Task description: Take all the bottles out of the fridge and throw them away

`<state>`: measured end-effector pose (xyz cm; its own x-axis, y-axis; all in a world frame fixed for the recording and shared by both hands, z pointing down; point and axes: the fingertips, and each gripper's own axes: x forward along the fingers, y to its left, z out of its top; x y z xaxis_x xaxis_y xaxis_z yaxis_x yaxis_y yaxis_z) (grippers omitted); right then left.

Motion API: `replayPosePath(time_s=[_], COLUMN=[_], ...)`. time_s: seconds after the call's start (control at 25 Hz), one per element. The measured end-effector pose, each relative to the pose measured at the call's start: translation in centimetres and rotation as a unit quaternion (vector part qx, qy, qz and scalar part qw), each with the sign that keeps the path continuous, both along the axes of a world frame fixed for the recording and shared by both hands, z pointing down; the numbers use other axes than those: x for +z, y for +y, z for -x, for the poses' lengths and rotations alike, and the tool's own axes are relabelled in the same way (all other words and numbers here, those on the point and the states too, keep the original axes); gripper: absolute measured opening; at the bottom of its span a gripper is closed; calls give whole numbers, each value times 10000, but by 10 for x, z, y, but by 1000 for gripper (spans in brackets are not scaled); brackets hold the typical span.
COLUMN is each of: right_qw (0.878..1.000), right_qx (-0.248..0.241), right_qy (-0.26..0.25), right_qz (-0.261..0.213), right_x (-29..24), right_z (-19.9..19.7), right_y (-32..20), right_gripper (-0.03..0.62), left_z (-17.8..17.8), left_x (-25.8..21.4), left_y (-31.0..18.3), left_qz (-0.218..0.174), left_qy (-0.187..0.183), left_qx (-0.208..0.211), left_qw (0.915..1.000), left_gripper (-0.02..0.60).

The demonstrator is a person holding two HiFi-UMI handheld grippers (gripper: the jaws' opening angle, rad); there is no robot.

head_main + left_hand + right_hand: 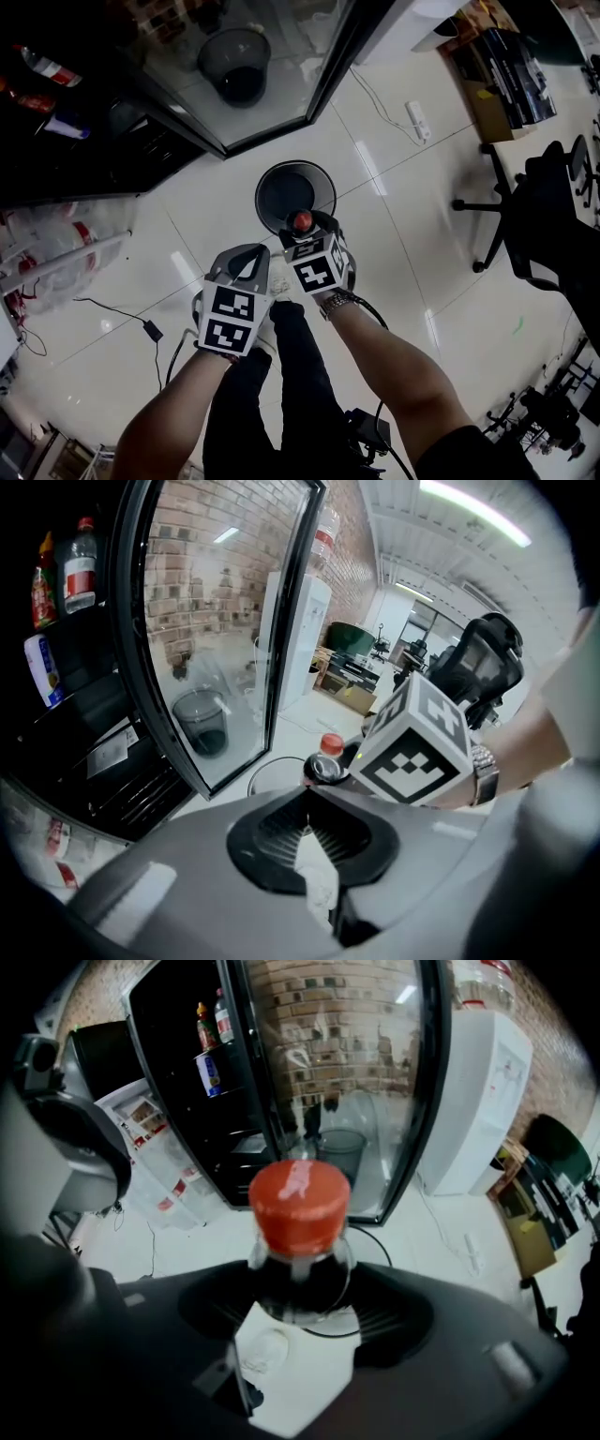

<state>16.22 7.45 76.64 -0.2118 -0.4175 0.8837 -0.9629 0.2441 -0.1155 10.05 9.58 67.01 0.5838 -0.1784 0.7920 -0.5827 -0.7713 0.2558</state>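
My right gripper (306,228) is shut on the neck of a cola bottle (300,1213) with a red cap, held upright right over the round black trash bin (295,192) on the floor. The same cap (330,745) shows beside the marker cube in the left gripper view. My left gripper (253,258) hangs beside it at the left, jaws together and empty (309,797). The fridge (84,141) stands open at the upper left, with a few bottles (47,67) on its dark shelves (208,1044).
The glass fridge door (281,84) swings out just beyond the bin; a second grey bin (234,64) shows through it. Plastic bags (56,253) and cables (122,314) lie at left. An office chair (544,225), power strip (417,120) and boxes (506,84) are at right.
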Motion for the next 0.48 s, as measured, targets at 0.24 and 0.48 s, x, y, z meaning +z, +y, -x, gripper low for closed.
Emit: replayPosePath(time_s=[0.24, 0.48], right_qw=[9994, 9996], right_qx=[320, 276], right_qy=[-21, -59], right_qz=[84, 71], right_x=[9, -1], right_z=[-14, -14], right_y=[7, 11], right_gripper=[308, 293], left_z=[0, 1], left_x=[0, -8], left_y=[-2, -3], left_qz=[-8, -37], left_qy=[8, -10], left_qx=[4, -19], left_qw=[10000, 10000], left_gripper=[3, 3])
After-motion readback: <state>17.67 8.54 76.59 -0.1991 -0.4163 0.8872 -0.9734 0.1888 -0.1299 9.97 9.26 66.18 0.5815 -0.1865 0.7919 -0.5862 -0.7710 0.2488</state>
